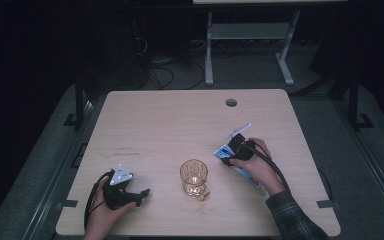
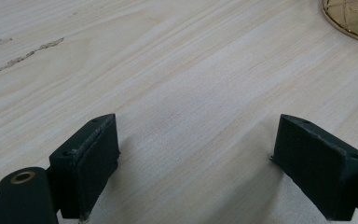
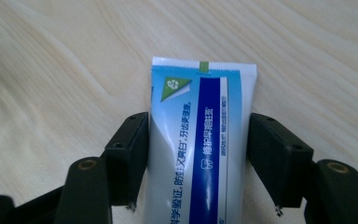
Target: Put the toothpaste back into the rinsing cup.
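A blue-and-white toothpaste tube (image 3: 200, 107) lies flat on the wooden table (image 1: 170, 125), right of centre (image 1: 223, 152). My right gripper (image 3: 198, 126) is over it, and its two black jaws press against the tube's two long edges, with the crimped end sticking out past them. In the high view the right gripper (image 1: 232, 149) sits under a hand. A clear cut glass tumbler (image 1: 194, 176) stands at the table's middle front. My left gripper (image 1: 141, 193) rests at the front left, held by the other hand. Its jaws (image 2: 196, 140) stand wide apart over bare wood.
The tumbler's base (image 2: 352, 18) shows at the top right of the left gripper view. A cable hole (image 1: 231, 102) sits near the table's far edge. A white desk frame (image 1: 250, 35) stands on the floor beyond.
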### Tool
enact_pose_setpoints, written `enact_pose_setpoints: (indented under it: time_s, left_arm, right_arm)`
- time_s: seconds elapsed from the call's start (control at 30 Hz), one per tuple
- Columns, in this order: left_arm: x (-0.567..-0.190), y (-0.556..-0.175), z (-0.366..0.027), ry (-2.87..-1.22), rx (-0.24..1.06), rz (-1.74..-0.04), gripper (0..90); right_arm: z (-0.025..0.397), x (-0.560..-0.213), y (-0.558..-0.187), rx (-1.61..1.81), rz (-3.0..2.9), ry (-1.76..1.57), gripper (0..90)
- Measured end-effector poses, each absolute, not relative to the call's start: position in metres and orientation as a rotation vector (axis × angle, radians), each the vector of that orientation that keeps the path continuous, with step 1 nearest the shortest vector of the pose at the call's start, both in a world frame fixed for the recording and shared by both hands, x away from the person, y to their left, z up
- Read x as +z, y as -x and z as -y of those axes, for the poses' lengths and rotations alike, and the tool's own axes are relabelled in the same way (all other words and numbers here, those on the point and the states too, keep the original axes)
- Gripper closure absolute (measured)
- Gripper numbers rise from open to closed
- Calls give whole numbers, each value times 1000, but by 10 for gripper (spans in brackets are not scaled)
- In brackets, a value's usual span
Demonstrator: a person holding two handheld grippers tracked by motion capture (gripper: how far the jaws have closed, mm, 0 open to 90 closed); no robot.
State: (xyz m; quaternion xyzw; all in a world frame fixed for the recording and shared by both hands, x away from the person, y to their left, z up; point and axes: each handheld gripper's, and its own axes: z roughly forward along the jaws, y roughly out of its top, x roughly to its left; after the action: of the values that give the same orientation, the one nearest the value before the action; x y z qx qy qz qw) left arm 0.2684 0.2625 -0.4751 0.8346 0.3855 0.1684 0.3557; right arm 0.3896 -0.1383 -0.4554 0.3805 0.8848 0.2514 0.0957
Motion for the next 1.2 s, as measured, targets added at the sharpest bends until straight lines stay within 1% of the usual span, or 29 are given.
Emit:
enact_pose_setpoints:
  time_s: [0.4,0.53,0.6,0.63,1.0,1.13,1.2]
  left_arm:
    - [-475,-268,-262,-2155,435,-995,129]
    - [-475,-268,-262,-2156,435,-995,129]
    - [-475,-268,-262,-2155,435,-996,129]
    - [-475,-268,-262,-2156,435,-995,129]
    - [-475,-268,-262,-2156,435,-995,129]
    - [-475,-268,-262,-2156,435,-995,129]
    - [-475,-268,-262,-2156,435,-995,129]
  right_arm:
    - [137,-456,-389,744,-2613,-1125,396]
    - [136,-455,-386,741,-2599,-1160,458]
    - [135,-455,-385,740,-2599,-1161,469]
    - [134,-455,-385,736,-2599,-1162,493]
    - [135,-453,-383,737,-2594,-1185,581]
    - [139,-448,-383,771,-2595,-1201,661]
    - [142,-447,-383,800,-2598,-1213,680]
